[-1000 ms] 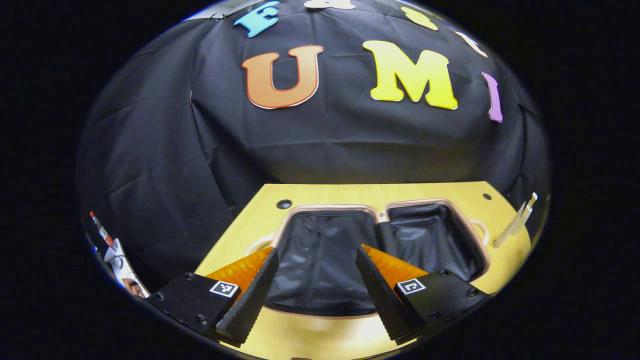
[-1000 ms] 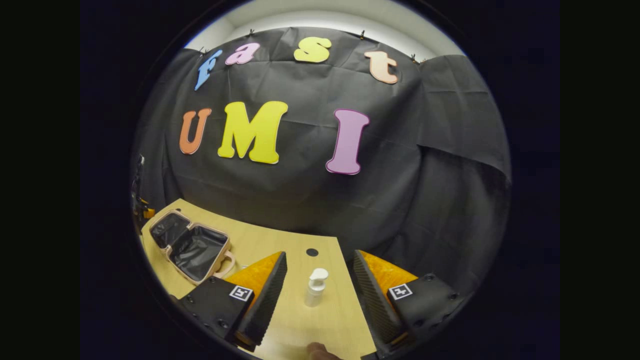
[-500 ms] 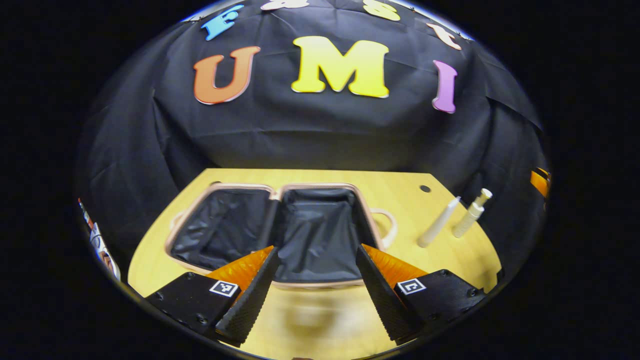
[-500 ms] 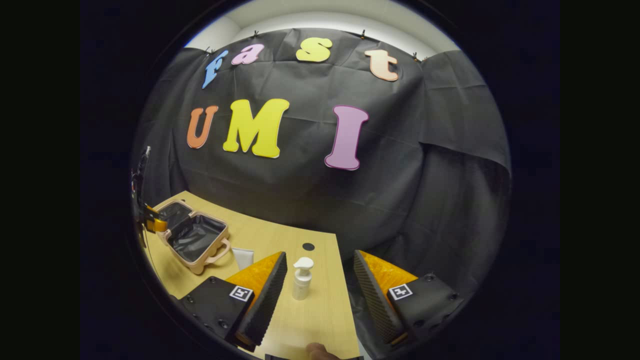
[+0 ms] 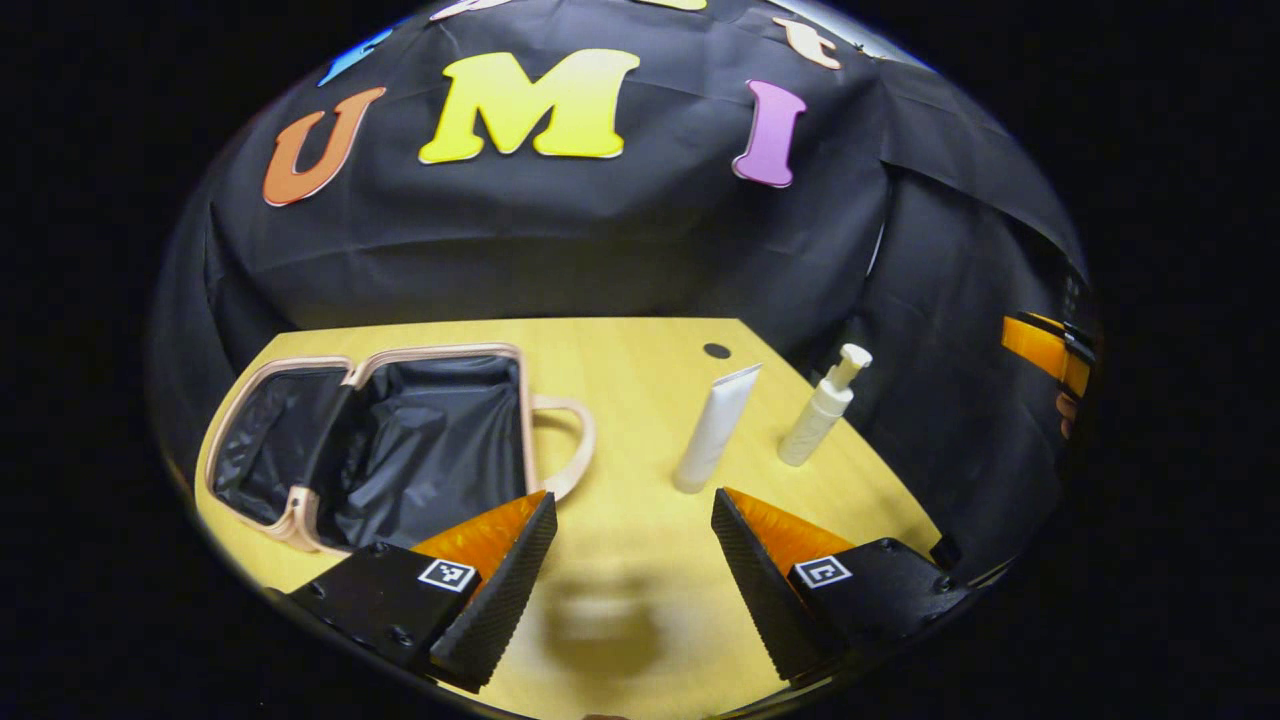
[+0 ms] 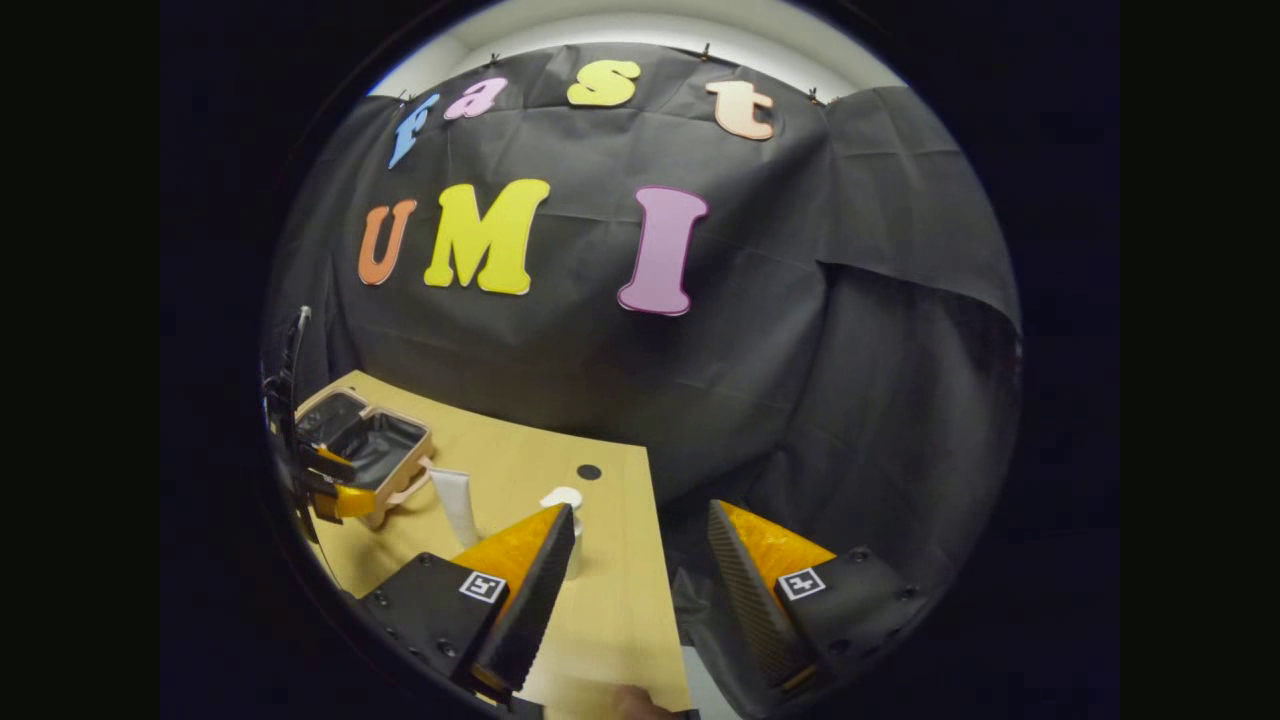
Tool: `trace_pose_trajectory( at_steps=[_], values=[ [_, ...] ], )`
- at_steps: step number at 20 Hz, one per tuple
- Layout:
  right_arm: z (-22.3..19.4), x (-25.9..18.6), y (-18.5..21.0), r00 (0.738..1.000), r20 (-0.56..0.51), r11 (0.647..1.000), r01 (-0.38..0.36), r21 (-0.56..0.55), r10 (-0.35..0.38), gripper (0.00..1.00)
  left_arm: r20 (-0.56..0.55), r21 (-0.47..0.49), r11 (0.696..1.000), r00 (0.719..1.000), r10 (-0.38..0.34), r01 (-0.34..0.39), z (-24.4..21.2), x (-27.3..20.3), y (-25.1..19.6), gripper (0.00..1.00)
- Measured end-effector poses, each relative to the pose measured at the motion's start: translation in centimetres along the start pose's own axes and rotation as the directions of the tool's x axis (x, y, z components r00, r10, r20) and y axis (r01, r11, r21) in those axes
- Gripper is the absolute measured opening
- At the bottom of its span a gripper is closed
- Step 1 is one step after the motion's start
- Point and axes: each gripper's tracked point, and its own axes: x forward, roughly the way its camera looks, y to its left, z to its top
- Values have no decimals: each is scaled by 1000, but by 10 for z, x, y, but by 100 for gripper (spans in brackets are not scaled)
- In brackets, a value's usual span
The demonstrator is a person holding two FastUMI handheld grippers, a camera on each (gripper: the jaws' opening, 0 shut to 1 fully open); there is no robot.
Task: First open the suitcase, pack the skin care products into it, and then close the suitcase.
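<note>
The small pink hard-shell suitcase with black fabric lining (image 5: 400, 440) lies open on the pale wooden counter (image 5: 640, 400), both halves flat and its looped handle pointing toward the skin care products. Near that handle lies a white squeeze tube (image 5: 715, 428), and just beside the tube stands a white pump bottle (image 5: 822, 408), the two apart. The left hand-held gripper (image 5: 630, 545) hovers over bare counter near the tube, fingers spread wide, holding nothing. The right hand-held gripper (image 6: 640, 560) is also wide and holds nothing, at the counter's edge, one finger partly hiding the pump bottle.
</note>
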Motion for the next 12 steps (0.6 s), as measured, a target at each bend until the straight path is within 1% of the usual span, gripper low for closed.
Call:
trace_pose_trajectory(
  at_steps=[2, 4, 5, 6, 8, 12],
  values=[
    [-4, 2, -10, 1000, -15, 1000, 19, -11, -19, 80, 39, 9, 998, 997, -62, 62, 0, 22, -20, 99],
    [-10, 3, -17, 999, -37, 999, 32, -25, -32, 80, 12, -14, 993, 993, -118, 119, -13, 44, -39, 99],
    [-13, 4, -20, 998, -48, 999, 34, -36, -35, 80, -10, -7, 993, 993, -120, 120, -19, 55, -39, 98],
    [-17, 5, -22, 998, -57, 998, 36, -48, -39, 79, -30, 9, 994, 994, -106, 106, -27, 68, -38, 98],
    [-25, 7, -24, 996, -78, 996, 35, -79, -41, 80, -55, 34, 995, 994, -96, 98, -38, 94, -41, 98],
    [-41, 16, -22, 993, -117, 988, 3, -152, -21, 80, -43, 43, 996, 997, -70, 72, -35, 131, -32, 98]
  ],
)
